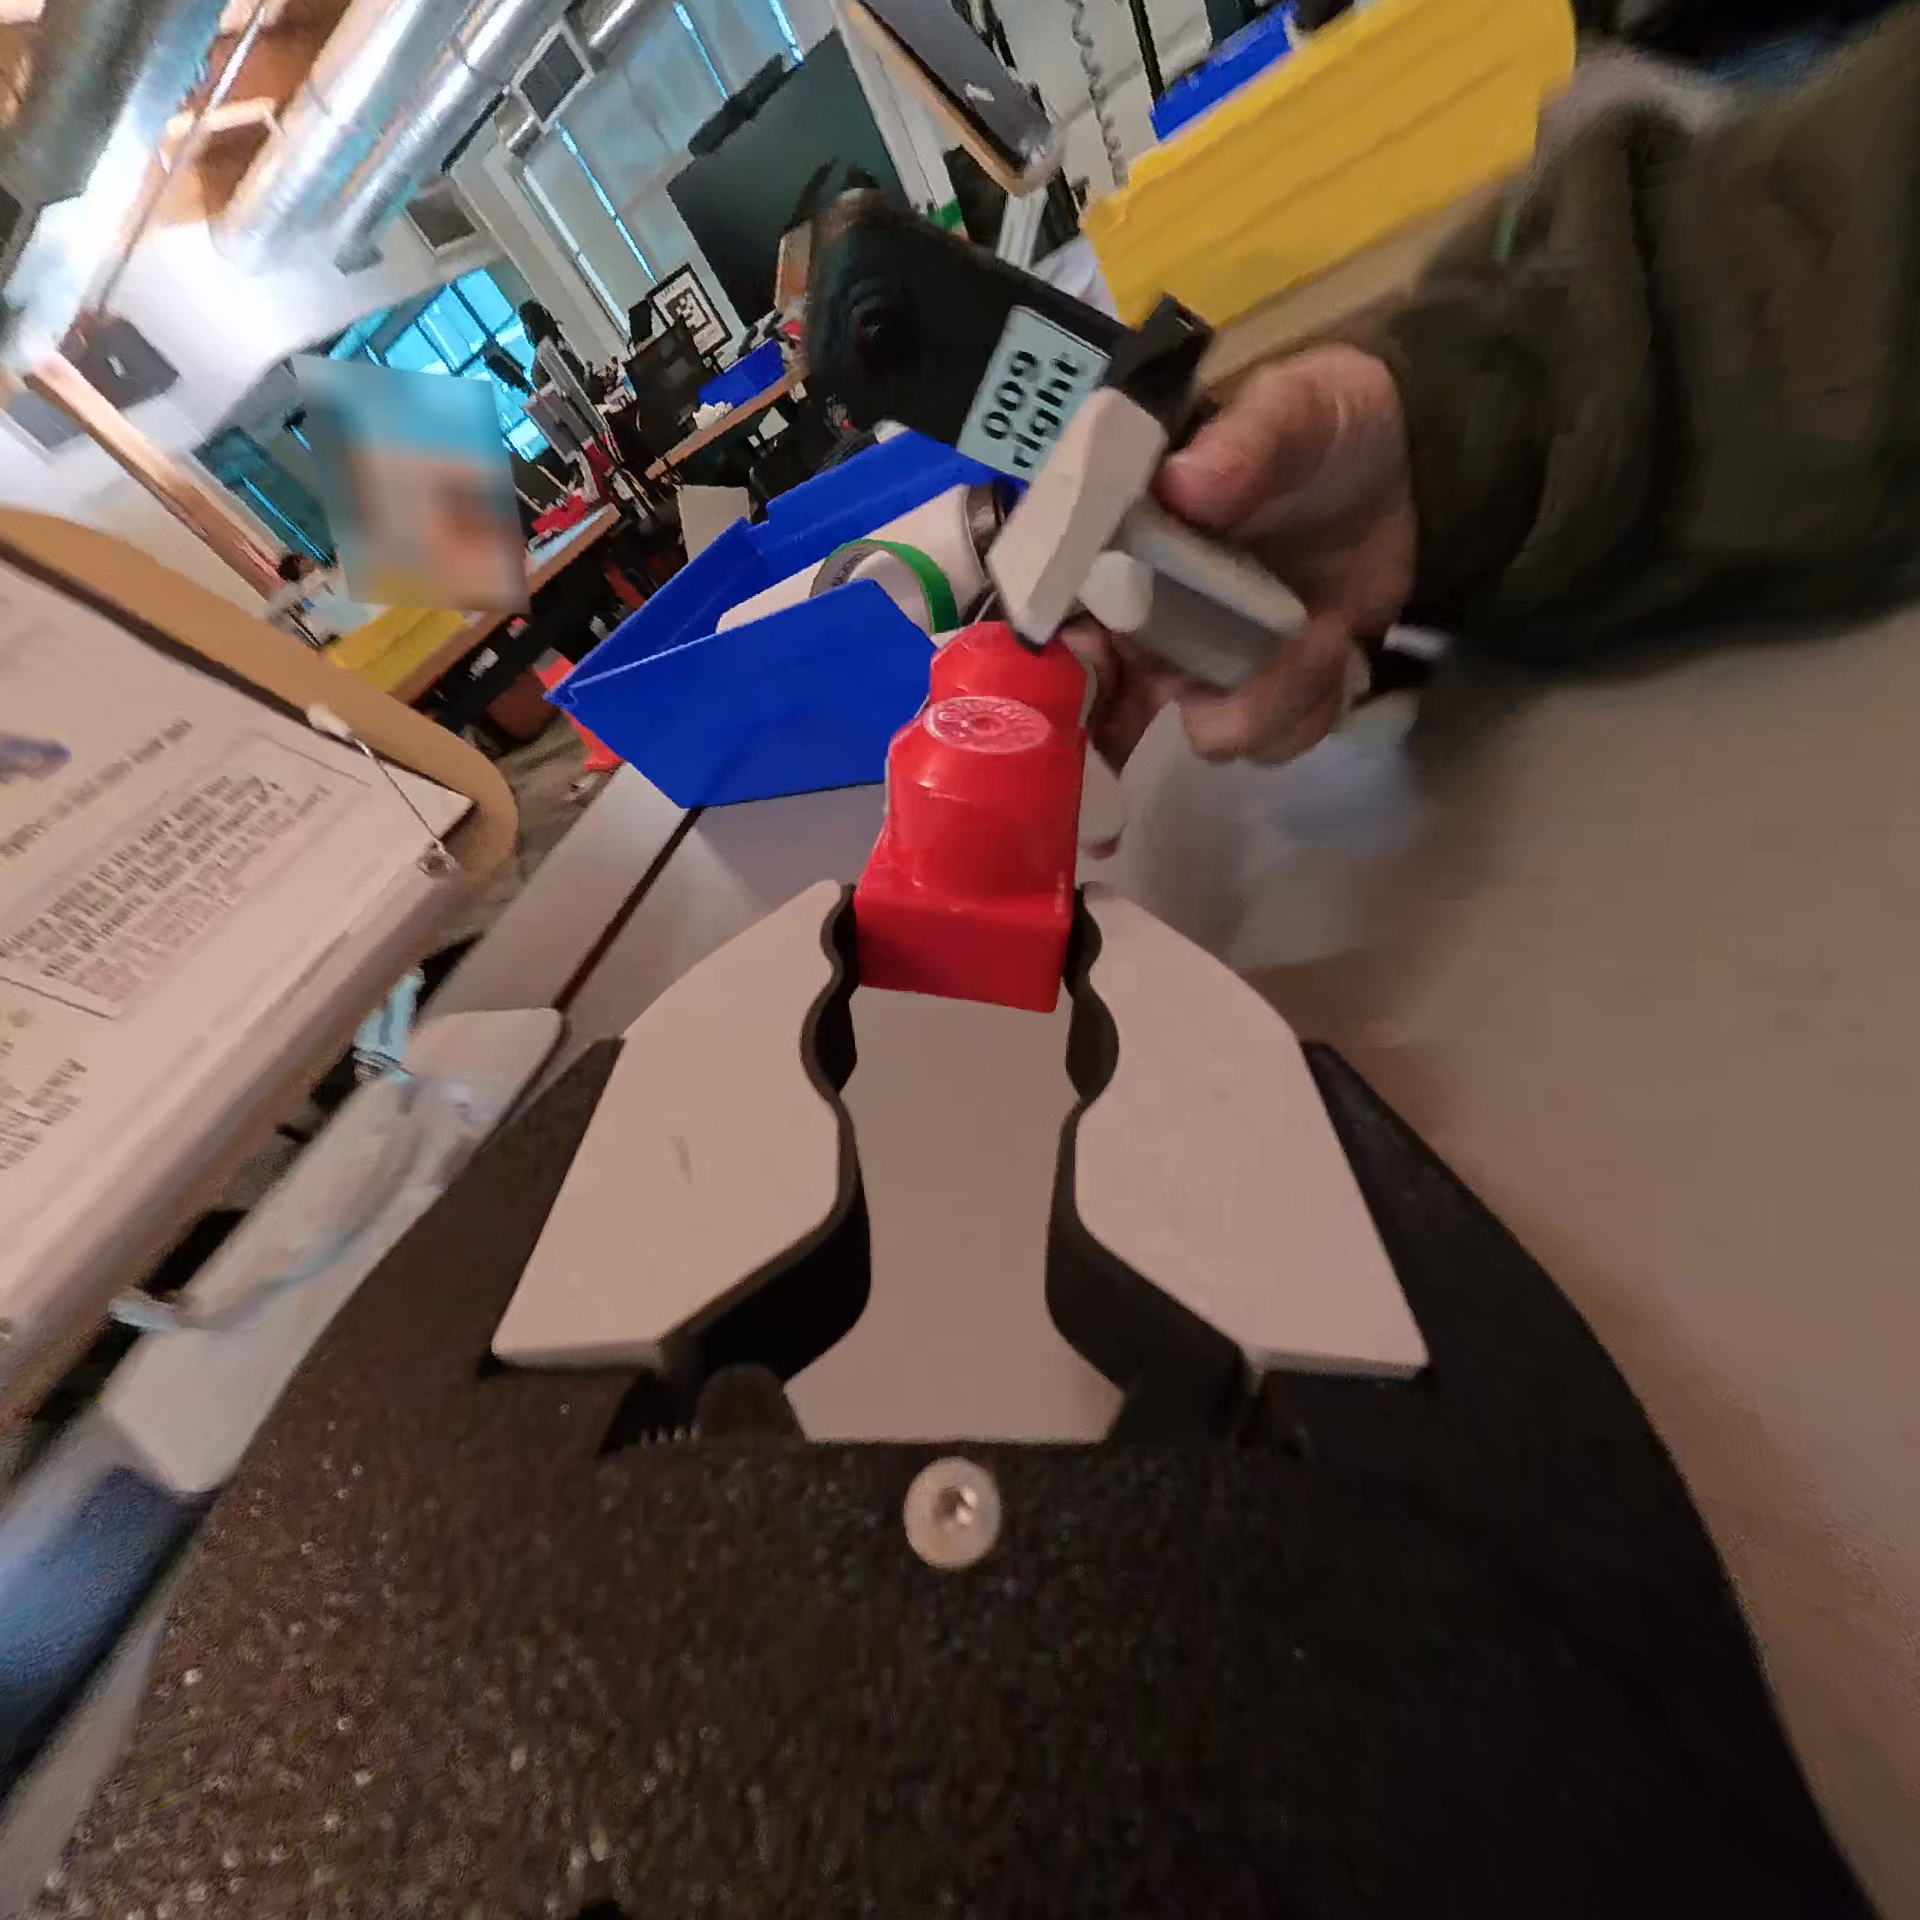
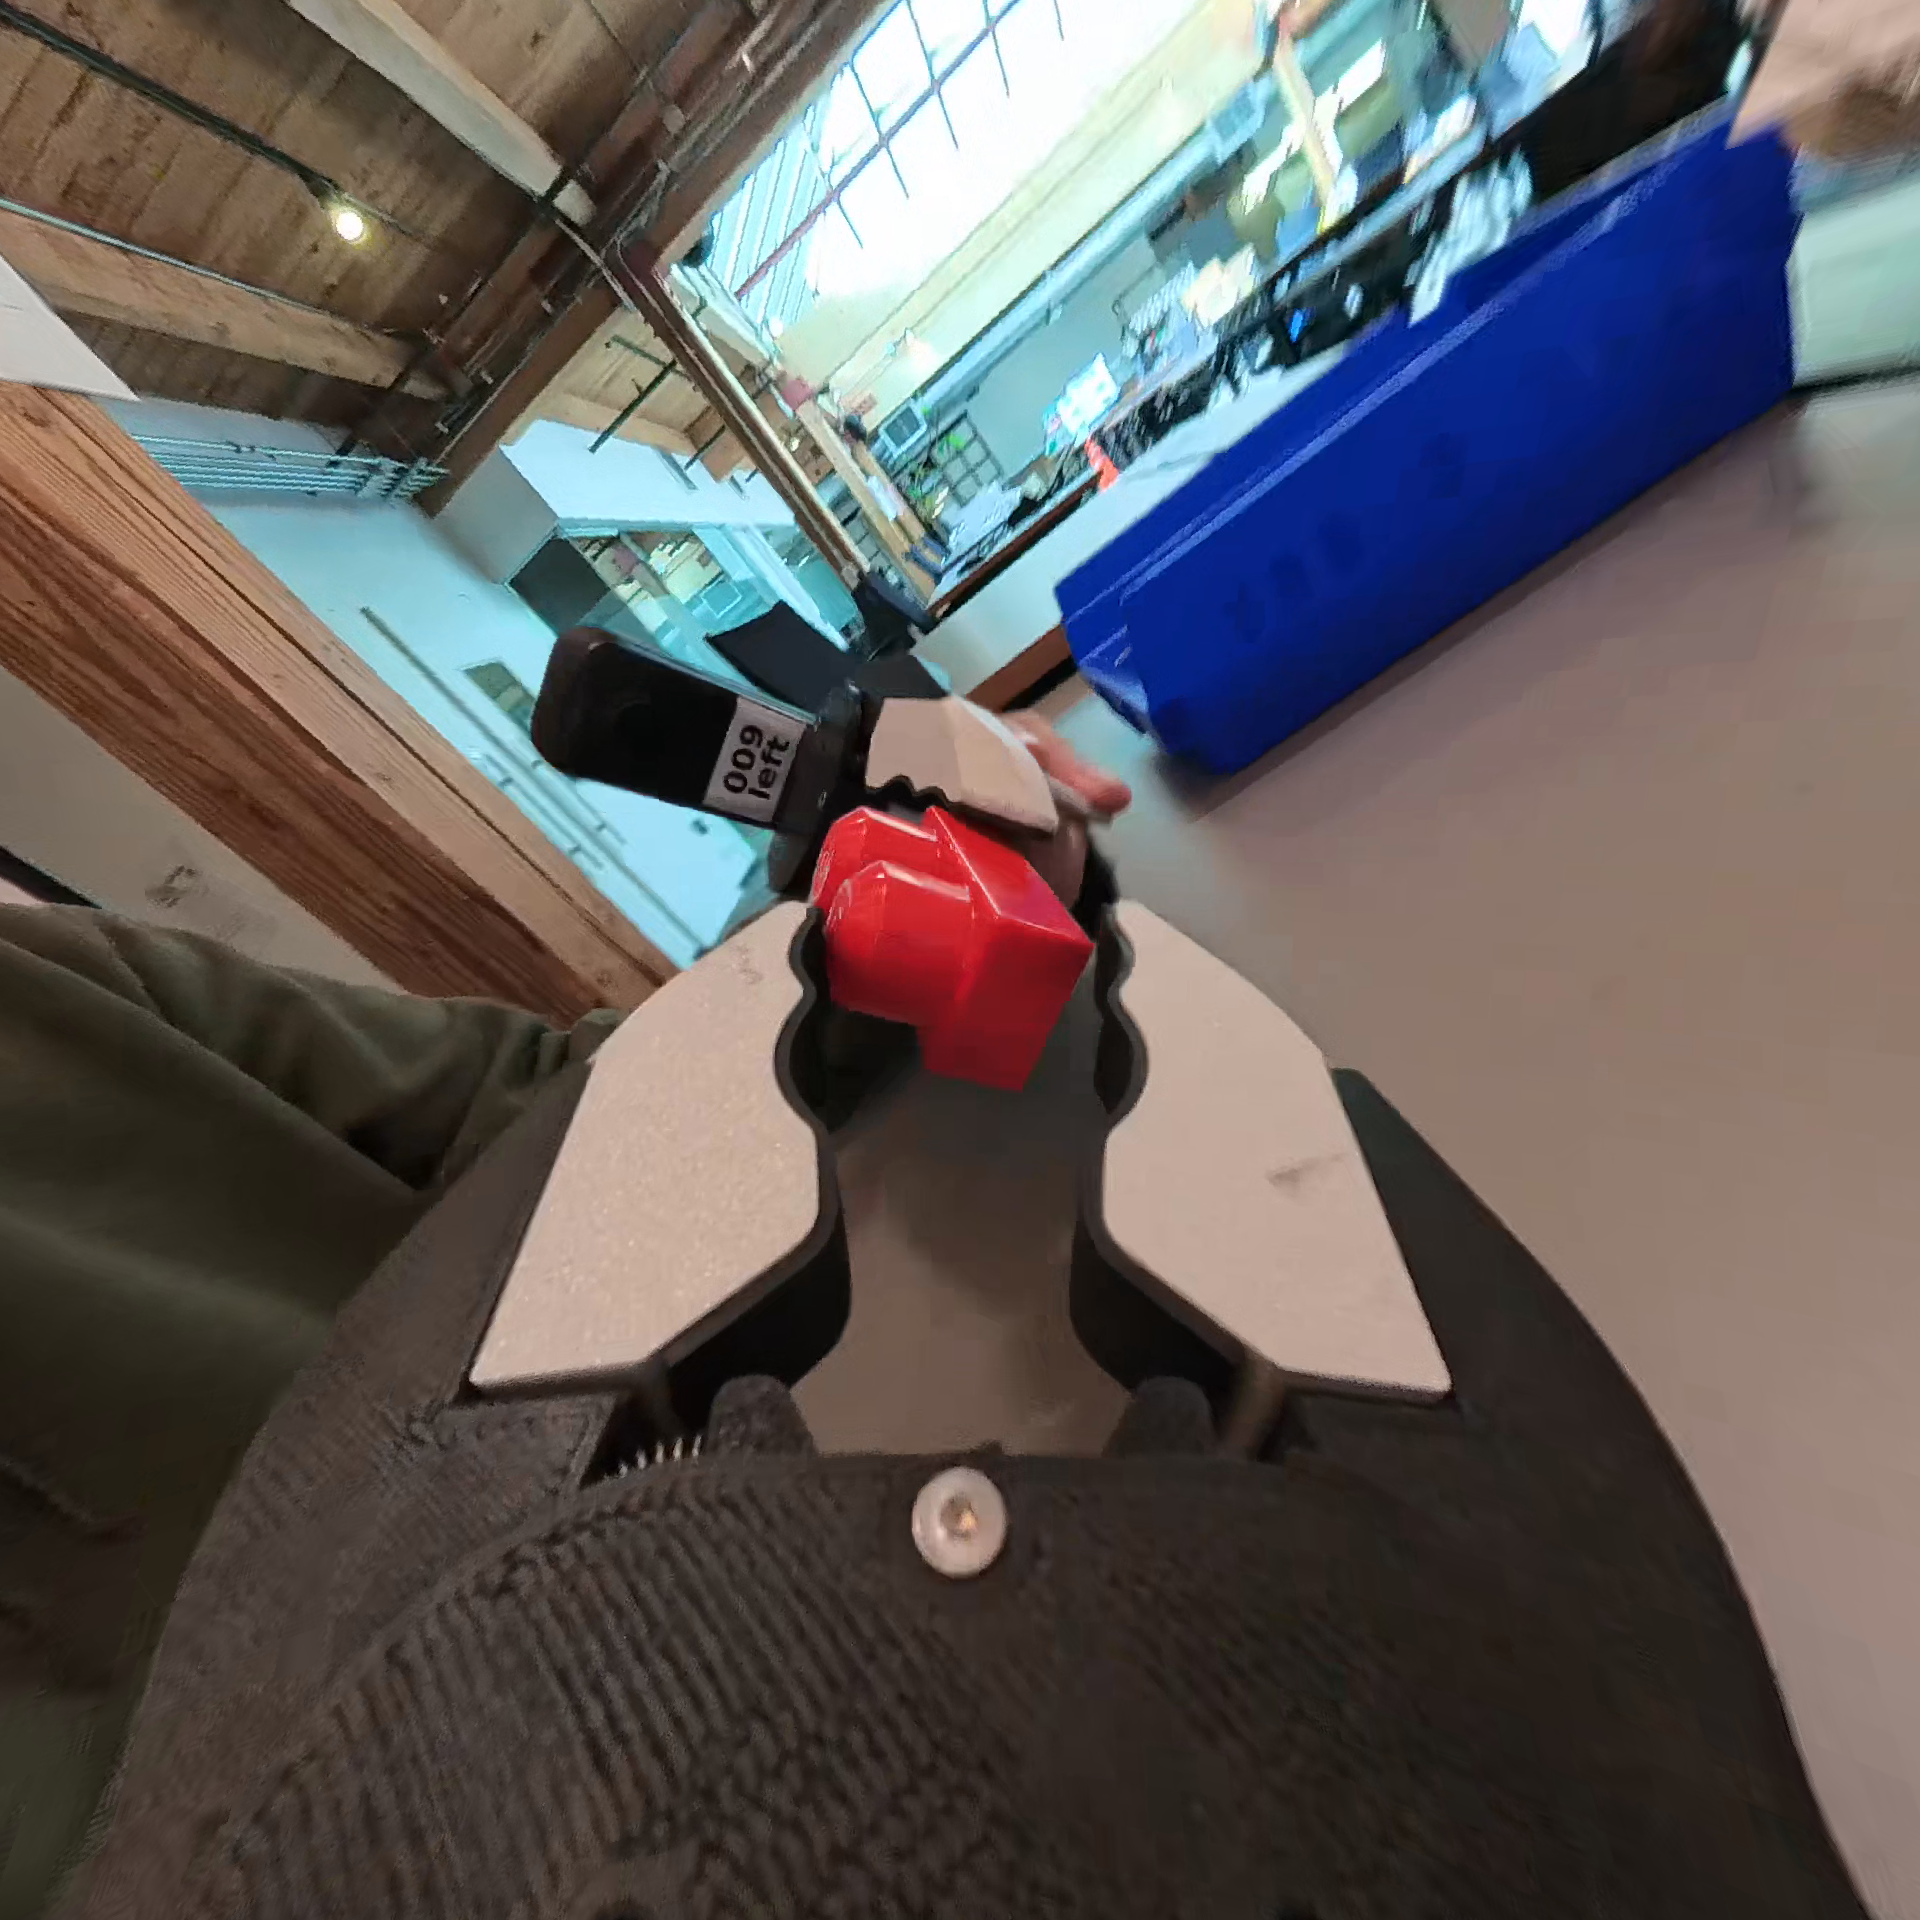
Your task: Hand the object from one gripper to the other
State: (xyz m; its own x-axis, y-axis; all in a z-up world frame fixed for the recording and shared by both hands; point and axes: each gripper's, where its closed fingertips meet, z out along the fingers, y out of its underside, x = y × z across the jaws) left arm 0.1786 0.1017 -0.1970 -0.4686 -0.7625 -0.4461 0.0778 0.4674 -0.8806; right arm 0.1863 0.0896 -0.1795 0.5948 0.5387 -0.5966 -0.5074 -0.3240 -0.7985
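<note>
A red two-stud toy brick (image 1: 966, 821) is held above the grey table (image 1: 1579, 1091). My left gripper (image 1: 961, 914) is shut on the brick's square base, studs pointing away. In the left wrist view, my right gripper (image 1: 1065, 732), held by a hand (image 1: 1288, 540), reaches in from the right, with one finger on the far stud and the other against the brick's right side. In the right wrist view, the brick (image 2: 956, 966) lies tilted between my right gripper's (image 2: 956, 925) fingertips, which touch it on both sides. One of the left gripper's fingers (image 2: 966, 769) shows behind it.
A blue bin (image 1: 748, 717) holding tape rolls (image 1: 894, 571) stands just behind the brick. A yellow bin (image 1: 1330, 156) is at the upper right. A printed sheet on a stand (image 1: 156, 883) is on the left. Blue bins (image 2: 1434, 499) and a wooden post (image 2: 260, 707) show in the right wrist view. My left and right fingertips are right by each other.
</note>
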